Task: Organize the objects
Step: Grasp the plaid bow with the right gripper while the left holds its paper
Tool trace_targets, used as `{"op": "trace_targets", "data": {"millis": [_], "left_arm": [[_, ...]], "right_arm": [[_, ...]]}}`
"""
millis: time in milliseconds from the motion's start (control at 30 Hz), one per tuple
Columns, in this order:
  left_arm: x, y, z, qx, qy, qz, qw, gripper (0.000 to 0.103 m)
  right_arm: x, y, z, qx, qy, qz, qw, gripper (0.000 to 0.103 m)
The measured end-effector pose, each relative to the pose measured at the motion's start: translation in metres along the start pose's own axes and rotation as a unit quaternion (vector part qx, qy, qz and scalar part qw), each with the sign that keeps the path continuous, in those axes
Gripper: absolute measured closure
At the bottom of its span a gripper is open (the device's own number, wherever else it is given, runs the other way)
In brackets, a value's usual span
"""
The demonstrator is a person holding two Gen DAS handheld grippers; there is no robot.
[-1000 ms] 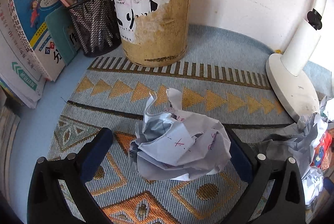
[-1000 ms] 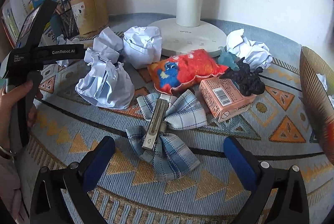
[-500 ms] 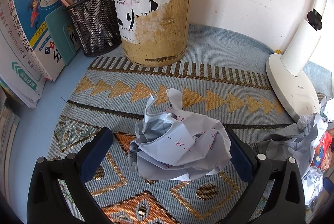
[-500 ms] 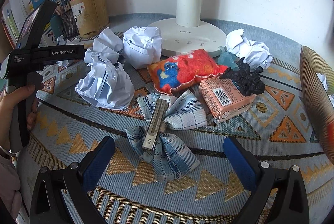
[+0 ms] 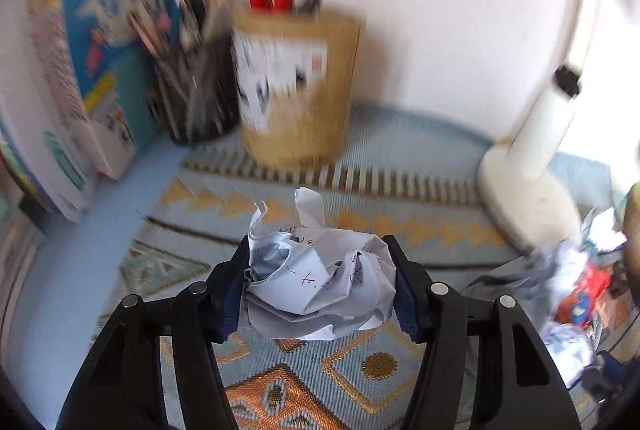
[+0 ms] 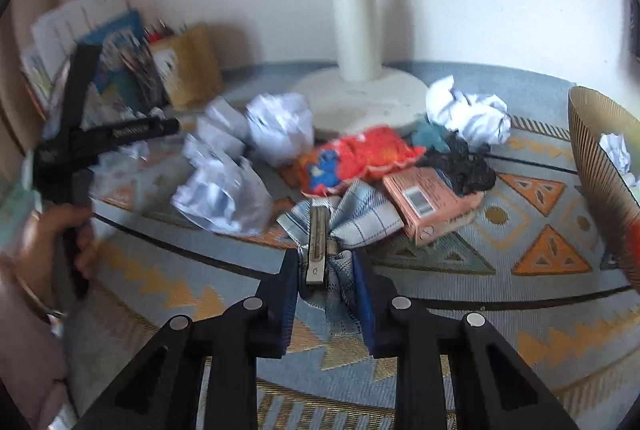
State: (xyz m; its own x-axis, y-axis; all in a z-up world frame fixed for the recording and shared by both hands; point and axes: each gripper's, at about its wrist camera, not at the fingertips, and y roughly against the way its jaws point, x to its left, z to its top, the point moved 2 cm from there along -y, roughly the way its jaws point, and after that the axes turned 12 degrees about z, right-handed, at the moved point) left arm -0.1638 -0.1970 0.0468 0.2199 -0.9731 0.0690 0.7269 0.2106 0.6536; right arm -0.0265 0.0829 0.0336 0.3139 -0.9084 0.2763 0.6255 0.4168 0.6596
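While most clutter ahead of the right gripper (image 6: 325,294) is unsorted, with only a couple of paper wads in the bowl (image 6: 596,165) to its right, both tools have just grabbed. Its jaws are closing on the bow clip (image 6: 340,226). Left gripper (image 5: 318,294) is closing on a paper ball (image 5: 316,290), angled down at the mat (image 5: 360,366).
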Motion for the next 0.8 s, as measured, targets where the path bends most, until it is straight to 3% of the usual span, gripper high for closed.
{"op": "trace_targets", "data": {"millis": [133,267,433,633,800], "left_arm": [[-0.007,0.029,0.001,-0.071,-0.013,0.006,0.9974,0.043],[-0.02,0.051,-0.003,-0.102,-0.042,0.021,0.9936,0.04],[-0.025,0.056,-0.014,-0.118,-0.06,0.045,0.9902,0.039],[-0.011,0.041,-0.019,-0.115,-0.04,0.049,0.9913,0.039],[-0.005,0.044,-0.018,-0.135,-0.029,0.059,0.9886,0.038]], "right_arm": [[0.0,0.033,-0.001,-0.088,-0.004,0.039,0.995,0.078],[0.008,0.049,-0.002,-0.136,0.013,0.059,0.989,0.078],[0.027,0.05,-0.005,-0.133,0.058,0.043,0.989,0.078],[0.042,0.048,-0.006,-0.125,0.107,0.041,0.985,0.078],[0.047,0.043,-0.009,-0.112,0.122,0.036,0.986,0.078]]}}
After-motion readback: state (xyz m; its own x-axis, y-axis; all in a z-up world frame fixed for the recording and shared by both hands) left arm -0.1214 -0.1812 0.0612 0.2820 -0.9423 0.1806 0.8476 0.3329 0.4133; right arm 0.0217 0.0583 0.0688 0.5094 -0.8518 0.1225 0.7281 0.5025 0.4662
